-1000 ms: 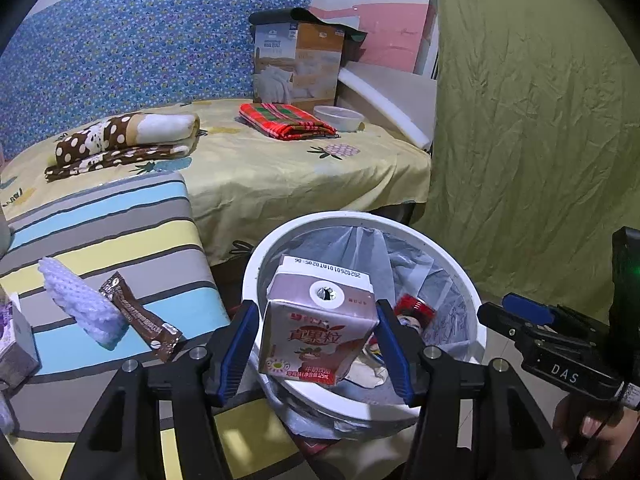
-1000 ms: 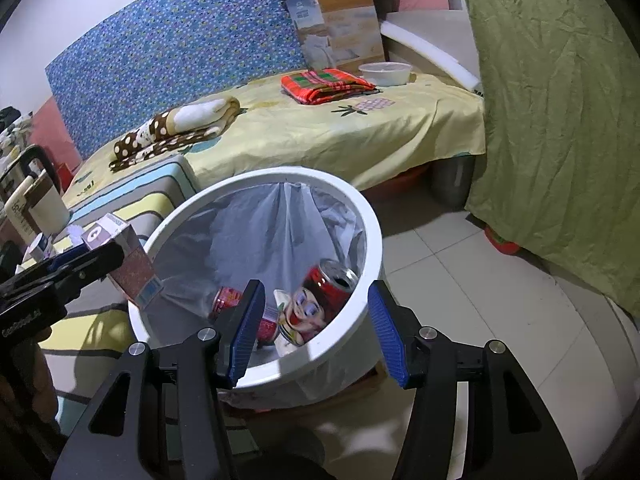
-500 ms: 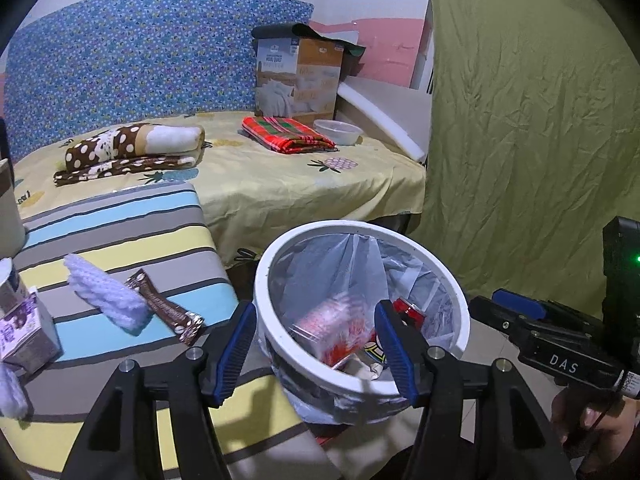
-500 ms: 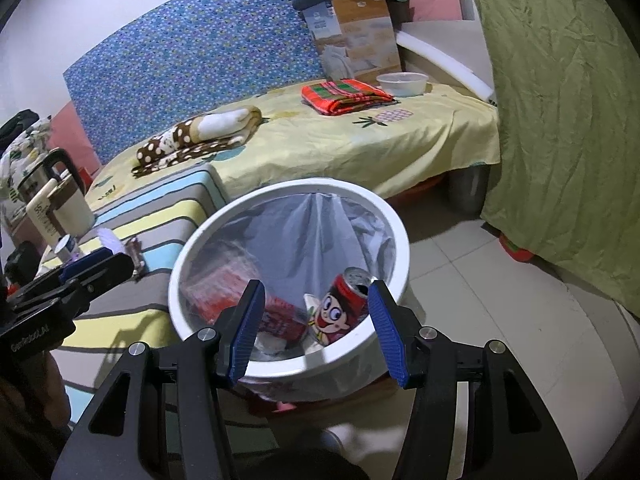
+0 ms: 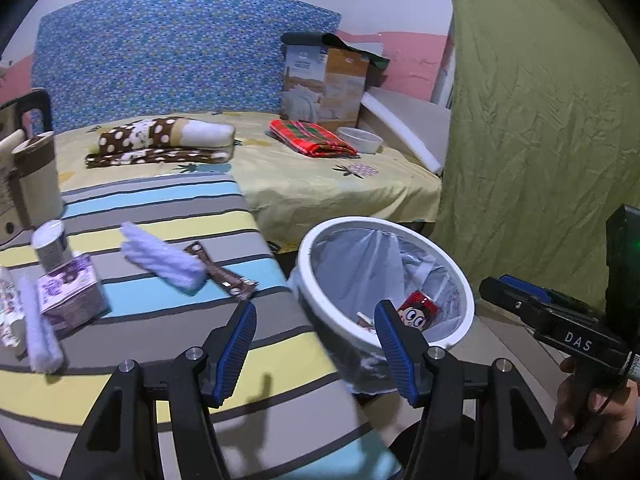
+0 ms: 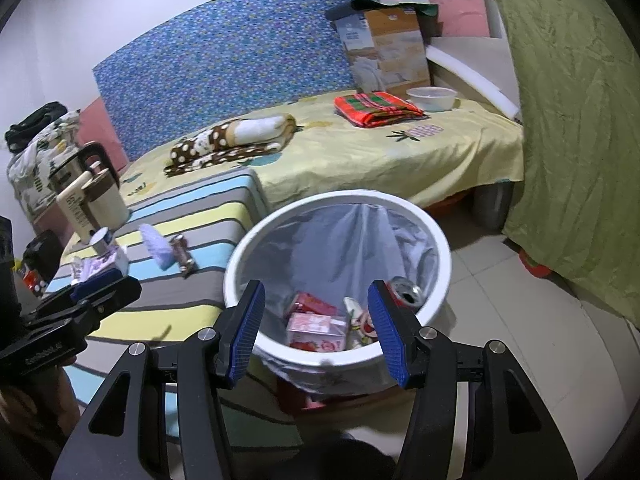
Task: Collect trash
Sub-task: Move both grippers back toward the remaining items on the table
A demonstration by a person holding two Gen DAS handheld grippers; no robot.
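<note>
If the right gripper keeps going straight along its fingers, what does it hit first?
Most likely the white trash bin: the open, empty right gripper points down into its mouth, so it would meet the pink milk carton among the trash. Depth is hard to judge.

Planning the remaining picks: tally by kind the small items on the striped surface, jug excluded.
White foam sleeves: 2
Brown snack wrapper: 1
Purple carton: 1
Small cup: 1
White packet, cut off at the frame edge: 1
Total: 6
</note>
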